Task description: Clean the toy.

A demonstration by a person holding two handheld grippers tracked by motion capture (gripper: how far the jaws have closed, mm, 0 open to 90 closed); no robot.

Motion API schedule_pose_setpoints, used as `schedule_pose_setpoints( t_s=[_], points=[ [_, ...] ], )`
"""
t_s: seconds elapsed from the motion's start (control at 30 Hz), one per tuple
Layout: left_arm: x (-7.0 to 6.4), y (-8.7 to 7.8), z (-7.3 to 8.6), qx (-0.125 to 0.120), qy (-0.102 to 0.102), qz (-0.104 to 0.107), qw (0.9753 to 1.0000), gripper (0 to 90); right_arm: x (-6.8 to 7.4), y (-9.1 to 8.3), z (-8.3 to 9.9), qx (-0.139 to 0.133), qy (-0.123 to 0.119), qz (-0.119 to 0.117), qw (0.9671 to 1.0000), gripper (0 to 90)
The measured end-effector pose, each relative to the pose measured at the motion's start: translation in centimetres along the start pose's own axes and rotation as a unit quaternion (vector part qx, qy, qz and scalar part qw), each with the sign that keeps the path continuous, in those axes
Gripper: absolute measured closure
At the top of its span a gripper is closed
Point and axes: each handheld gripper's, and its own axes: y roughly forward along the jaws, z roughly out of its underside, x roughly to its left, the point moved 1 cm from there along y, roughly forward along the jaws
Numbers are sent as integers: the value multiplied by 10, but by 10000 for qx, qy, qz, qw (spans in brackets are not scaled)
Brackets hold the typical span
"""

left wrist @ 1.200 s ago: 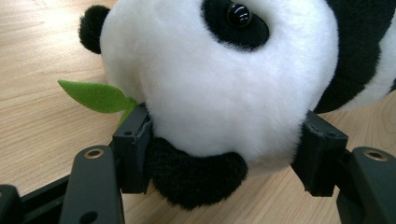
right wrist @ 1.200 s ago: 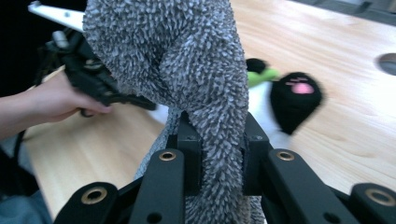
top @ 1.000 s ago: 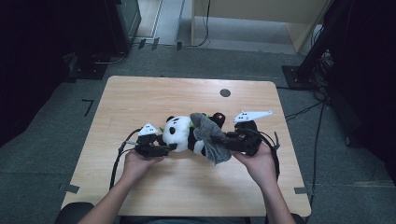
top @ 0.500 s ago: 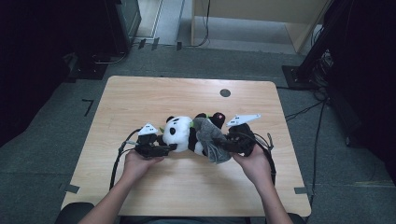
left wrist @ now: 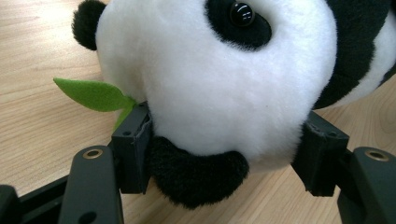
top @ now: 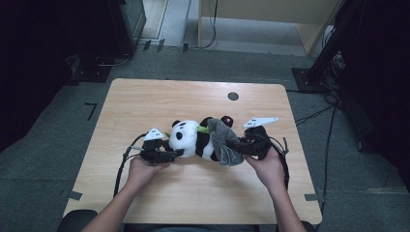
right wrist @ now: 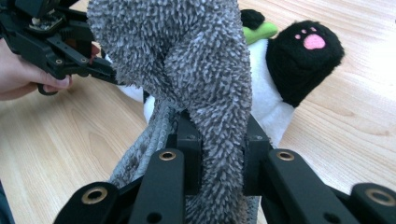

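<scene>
- Panda plush toy lying on its side near the middle of a light wooden worktop, head toward the person's left, feet toward the right.
- Left claw is closed around the panda's head; in the left gripper view its two black jaws press into the white fur on either side of the head, with a black ear between them at the bottom.
- A green felt leaf sticks out beside the head, just touching one jaw of that claw.
- Right claw is clamped on a grey shaggy cloth; in the right gripper view the cloth rises in a thick twisted fold from between the two jaws, which are squeezed close together on it.
- The cloth drapes over the panda's lower body, covering part of the black and white fur.
- Beside the cloth, one black foot with a pink paw print points up and away from the worktop.
- The person's left hand and right hand come in from the near edge, each holding a gripper, with black cables trailing back.
- A small dark round hole sits in the worktop, well apart from the toy, toward the far edge.
</scene>
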Motion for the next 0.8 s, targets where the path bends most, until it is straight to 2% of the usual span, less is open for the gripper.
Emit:
schedule_pose_setpoints(
  t_s=[0.13,0.2,0.27,0.33,0.6,0.8],
  points=[
    [0,0,-1,28,19,-1,10000,329,-6,-1,2,-55,91,-56,9999,760],
    [1,-1,-1,62,33,1,10000,329,-10,-3,3,-62,137,20,9999,765],
    [1,-1,-1,74,25,6,10000,329,-14,-4,5,-13,176,206,9996,769],
    [2,-1,-1,78,15,14,10000,329,-20,-3,8,106,272,321,9991,770],
    [2,-1,0,64,-13,32,10000,328,-40,12,22,446,388,501,9970,771],
    [2,-1,-1,27,-23,32,10000,329,-52,14,28,446,521,638,9956,769]
  ],
)
